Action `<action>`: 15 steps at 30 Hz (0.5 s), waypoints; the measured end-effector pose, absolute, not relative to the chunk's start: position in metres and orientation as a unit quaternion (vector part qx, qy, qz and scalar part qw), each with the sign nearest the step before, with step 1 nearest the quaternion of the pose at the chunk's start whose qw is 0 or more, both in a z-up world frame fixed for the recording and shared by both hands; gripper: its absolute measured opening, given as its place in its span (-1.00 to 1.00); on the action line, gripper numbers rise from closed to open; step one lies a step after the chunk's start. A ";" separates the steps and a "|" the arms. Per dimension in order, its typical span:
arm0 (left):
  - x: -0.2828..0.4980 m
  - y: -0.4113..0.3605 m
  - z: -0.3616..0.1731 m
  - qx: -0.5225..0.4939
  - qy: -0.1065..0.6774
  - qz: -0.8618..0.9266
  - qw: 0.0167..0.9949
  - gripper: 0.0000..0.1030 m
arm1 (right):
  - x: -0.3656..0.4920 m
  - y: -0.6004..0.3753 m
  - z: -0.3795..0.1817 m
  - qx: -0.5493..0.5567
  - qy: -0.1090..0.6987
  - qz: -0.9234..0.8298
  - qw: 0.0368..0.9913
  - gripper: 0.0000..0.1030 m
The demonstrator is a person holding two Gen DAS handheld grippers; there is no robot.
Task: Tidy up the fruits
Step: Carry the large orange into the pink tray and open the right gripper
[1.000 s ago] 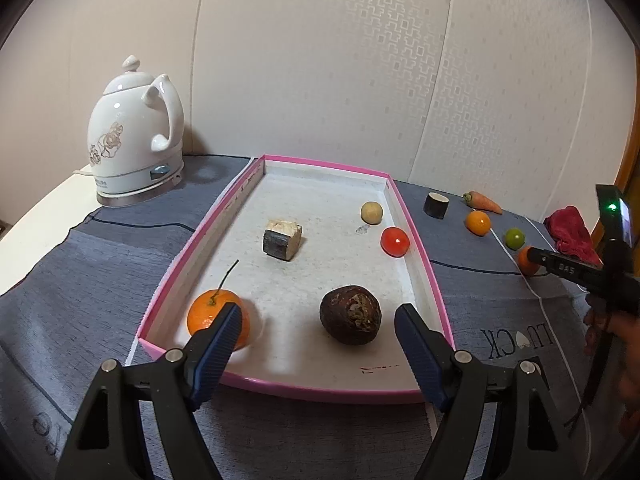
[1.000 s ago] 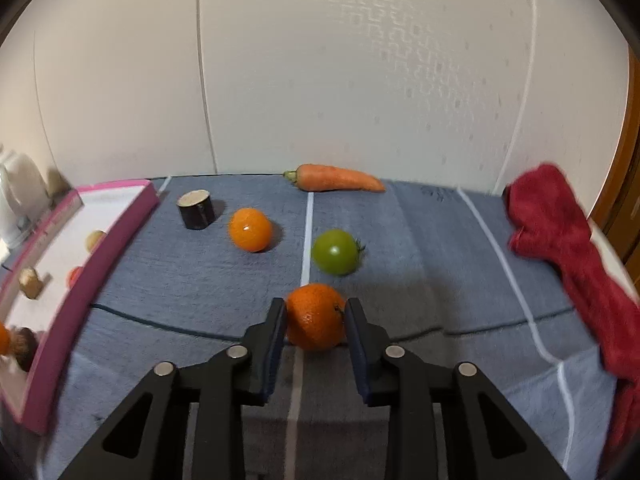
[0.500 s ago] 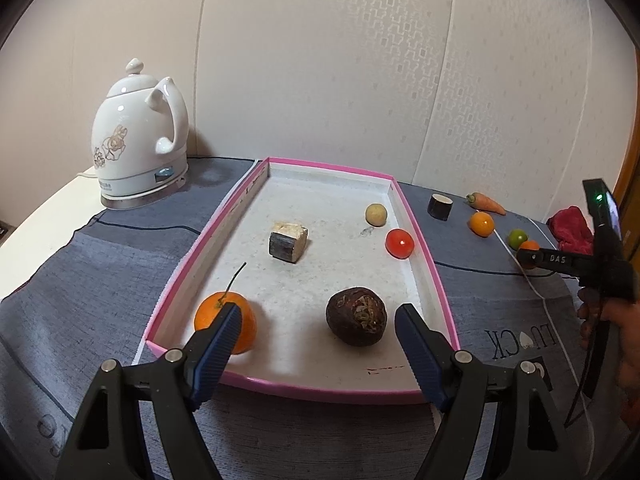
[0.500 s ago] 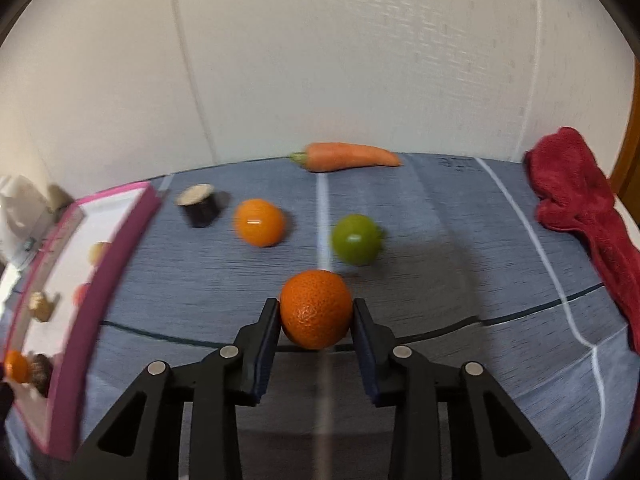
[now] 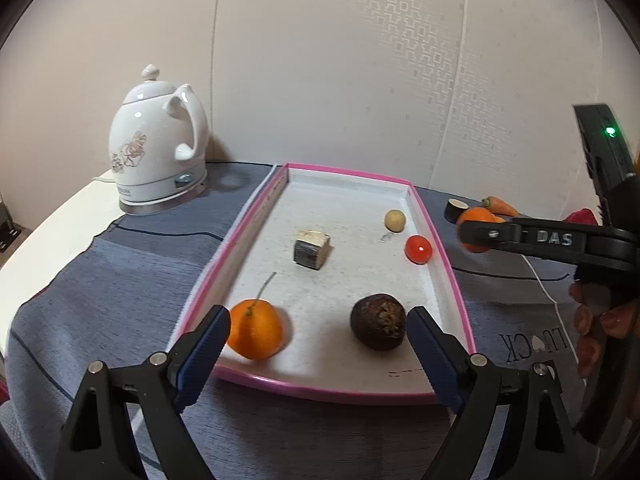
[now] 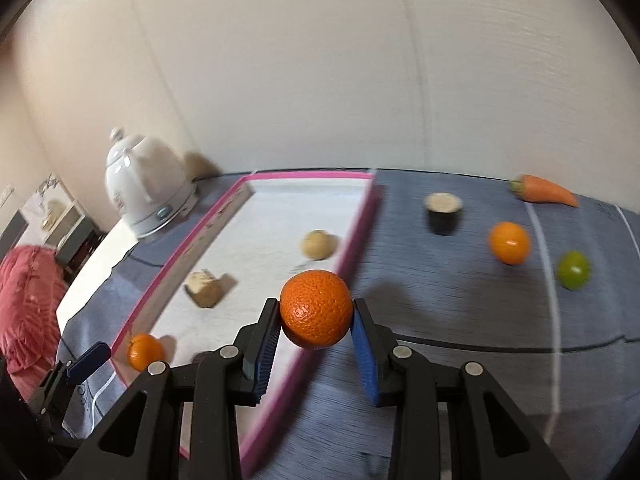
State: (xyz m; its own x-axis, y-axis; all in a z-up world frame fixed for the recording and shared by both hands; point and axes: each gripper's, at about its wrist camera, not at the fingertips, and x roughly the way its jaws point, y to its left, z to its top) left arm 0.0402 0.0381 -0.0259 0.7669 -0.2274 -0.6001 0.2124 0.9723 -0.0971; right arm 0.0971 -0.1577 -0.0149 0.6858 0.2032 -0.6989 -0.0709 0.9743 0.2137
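My right gripper is shut on an orange and holds it in the air over the right rim of the pink-rimmed white tray. It also shows in the left wrist view just right of the tray. My left gripper is open and empty at the tray's near end. The tray holds a stemmed orange, a dark round fruit, a red tomato, a small beige fruit and a cut block.
On the grey cloth right of the tray lie a dark cut piece, a smooth orange fruit, a green fruit and a carrot. A white kettle stands left of the tray by the wall.
My right gripper lifted the orange off the cloth and carried it left to the tray's right rim. My left gripper stayed open and drew back slightly.
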 end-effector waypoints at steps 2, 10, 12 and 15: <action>0.040 0.041 -0.025 -0.009 0.321 -0.110 0.941 0.75 | 0.103 -0.147 -0.018 0.075 0.394 0.084 0.912 -0.31; 0.041 0.052 -0.026 -0.011 0.329 -0.089 0.940 0.75 | 0.123 -0.122 -0.030 0.064 0.413 0.094 0.904 -0.28; 0.041 0.052 -0.026 -0.011 0.329 -0.089 0.940 0.75 | 0.124 -0.121 -0.030 0.068 0.412 0.089 0.904 -0.28; 0.040 0.052 -0.027 -0.008 0.329 -0.089 0.940 0.75 | 0.122 -0.123 -0.027 0.076 0.401 0.087 0.909 -0.23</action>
